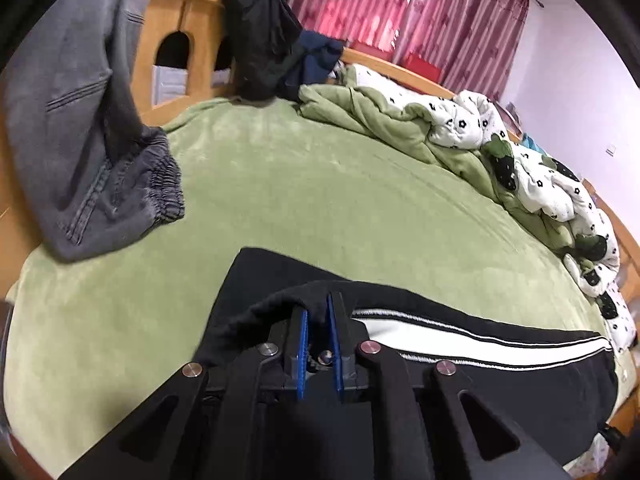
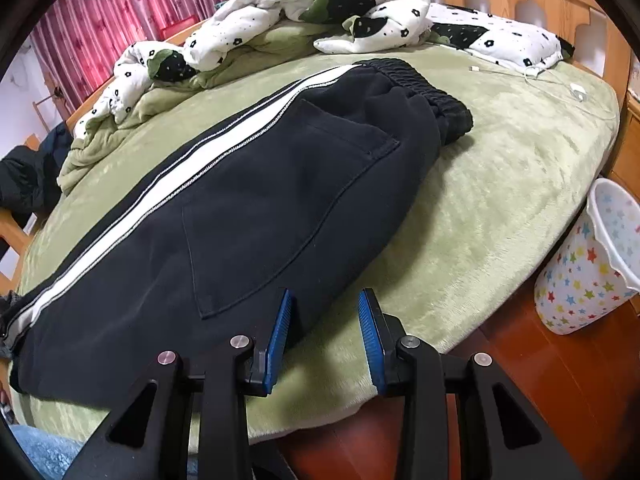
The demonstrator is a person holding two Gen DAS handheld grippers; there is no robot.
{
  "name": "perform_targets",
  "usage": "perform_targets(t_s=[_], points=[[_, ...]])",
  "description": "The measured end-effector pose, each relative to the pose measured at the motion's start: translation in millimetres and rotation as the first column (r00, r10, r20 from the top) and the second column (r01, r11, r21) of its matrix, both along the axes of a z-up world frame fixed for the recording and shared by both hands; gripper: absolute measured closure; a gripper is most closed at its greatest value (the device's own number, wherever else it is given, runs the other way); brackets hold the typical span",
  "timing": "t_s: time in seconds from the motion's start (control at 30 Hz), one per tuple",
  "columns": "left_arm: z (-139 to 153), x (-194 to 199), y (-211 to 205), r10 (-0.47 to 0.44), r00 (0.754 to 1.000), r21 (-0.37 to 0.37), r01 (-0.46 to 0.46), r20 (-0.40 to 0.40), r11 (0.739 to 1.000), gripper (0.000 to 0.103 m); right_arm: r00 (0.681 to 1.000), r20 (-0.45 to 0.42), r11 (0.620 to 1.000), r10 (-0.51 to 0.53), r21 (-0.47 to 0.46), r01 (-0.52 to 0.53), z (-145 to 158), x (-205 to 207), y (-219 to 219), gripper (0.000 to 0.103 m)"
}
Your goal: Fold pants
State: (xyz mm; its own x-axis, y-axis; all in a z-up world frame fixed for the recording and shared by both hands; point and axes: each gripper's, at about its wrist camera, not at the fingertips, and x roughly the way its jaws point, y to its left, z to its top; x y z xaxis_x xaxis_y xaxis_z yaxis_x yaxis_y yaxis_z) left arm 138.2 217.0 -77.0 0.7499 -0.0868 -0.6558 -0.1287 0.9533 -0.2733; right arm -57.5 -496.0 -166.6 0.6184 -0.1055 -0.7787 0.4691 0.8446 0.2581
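Black pants with a white side stripe lie flat on the green bed cover, waistband toward the headboard. In the left wrist view the pants stretch to the right. My left gripper is shut on a raised fold of the black pants fabric at the leg end. My right gripper is open at the near edge of the pants, its left finger over the fabric, nothing between the pads.
Grey jeans hang at the left onto the bed. A rumpled green and white quilt lies along the far side. Dark clothes drape over the wooden footboard. A star-patterned bin stands on the floor. A white charger cable lies near the headboard.
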Motion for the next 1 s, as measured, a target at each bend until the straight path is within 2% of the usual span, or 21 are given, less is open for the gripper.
perform_targets(t_s=[0.1, 0.17, 0.2, 0.23, 0.27, 0.3, 0.4, 0.6, 0.63, 0.73, 0.8, 0.87, 0.93, 0.97, 1.0], points=[[3.8, 10.7, 7.0, -0.015, 0.999, 0.031, 0.017, -0.036, 0.999, 0.090, 1.000, 0.017, 1.000, -0.011, 0.014, 0.011, 0.0, -0.7, -10.5, 0.068], [4.0, 14.7, 4.4, -0.019, 0.998, 0.014, 0.020, -0.065, 1.000, 0.086, 0.999, 0.039, 0.999, -0.023, 0.024, 0.022, 3.0, -4.4, -17.6, 0.067], [2.4, 12.2, 0.6, -0.021, 0.997, 0.002, 0.021, -0.078, 1.000, 0.072, 0.998, 0.049, 0.999, -0.034, 0.025, 0.033, 4.8, -6.7, -21.8, 0.062], [1.0, 9.0, -3.8, -0.014, 0.996, 0.005, 0.014, -0.084, 1.000, 0.046, 0.997, 0.057, 0.999, -0.047, 0.022, 0.046, 6.3, -8.7, -26.5, 0.060], [-0.2, 3.5, -8.6, -0.003, 0.997, 0.016, 0.004, -0.082, 1.000, 0.035, 0.996, 0.067, 0.998, -0.062, 0.021, 0.061, 8.1, -11.0, -33.1, 0.058], [-1.1, -7.4, -15.4, -0.001, 0.998, 0.036, 0.004, -0.064, 0.999, 0.030, 0.995, 0.074, 0.997, -0.072, 0.023, 0.071, 9.2, -12.2, -38.5, 0.058], [-6.3, -33.5, -22.7, 0.031, 0.998, 0.055, -0.028, -0.047, 0.998, 0.030, 0.986, 0.119, 0.992, -0.120, 0.060, 0.114, 12.1, -16.0, -60.9, 0.056], [-27.6, -65.9, -42.8, 0.009, 0.994, -0.029, -0.013, -0.108, 0.999, 0.030, 0.965, 0.194, 0.972, -0.177, 0.188, 0.140, 5.7, 4.4, -103.9, 0.047], [-28.6, -69.9, -46.0, 0.006, 0.995, -0.050, -0.012, -0.104, 0.999, 0.030, 0.960, 0.208, 0.960, -0.188, 0.245, 0.135, 0.6, 14.7, -115.7, 0.046], [-27.6, -77.9, -55.2, -0.016, 0.998, -0.122, 0.009, -0.062, 0.993, 0.030, 0.948, 0.217, 0.930, -0.232, 0.334, 0.151, -12.4, 39.8, -138.8, 0.039], [-25.9, -77.8, -67.5, -0.028, 0.999, -0.130, 0.023, -0.040, 0.991, 0.030, 0.946, 0.200, 0.901, -0.255, 0.404, 0.158, -23.7, 57.5, -151.7, 0.039], [-25.3, -75.4, -78.5, -0.036, 0.999, -0.122, 0.032, -0.030, 0.992, 0.030, 0.942, 0.170, 0.873, -0.291, 0.449, 0.189, -33.3, 72.3, -161.4, 0.034], [-24.7, -70.2, -90.8, -0.047, 0.998, -0.099, 0.043, -0.032, 0.994, 0.030, 0.938, 0.160, 0.873, -0.309, 0.439, 0.212, -34.2, 81.8, -167.5, 0.041], [-24.2, -67.4, -95.3, -0.053, 0.998, -0.092, 0.050, -0.032, 0.995, 0.030, 0.938, 0.159, 0.884, -0.308, 0.412, 0.221, -30.9, 84.6, -168.7, 0.053], [-23.3, -64.8, -99.8, -0.060, 0.998, -0.088, 0.058, -0.029, 0.994, 0.030, 0.944, 0.161, 0.900, -0.289, 0.382, 0.210, -26.1, 88.1, -169.7, 0.060]])
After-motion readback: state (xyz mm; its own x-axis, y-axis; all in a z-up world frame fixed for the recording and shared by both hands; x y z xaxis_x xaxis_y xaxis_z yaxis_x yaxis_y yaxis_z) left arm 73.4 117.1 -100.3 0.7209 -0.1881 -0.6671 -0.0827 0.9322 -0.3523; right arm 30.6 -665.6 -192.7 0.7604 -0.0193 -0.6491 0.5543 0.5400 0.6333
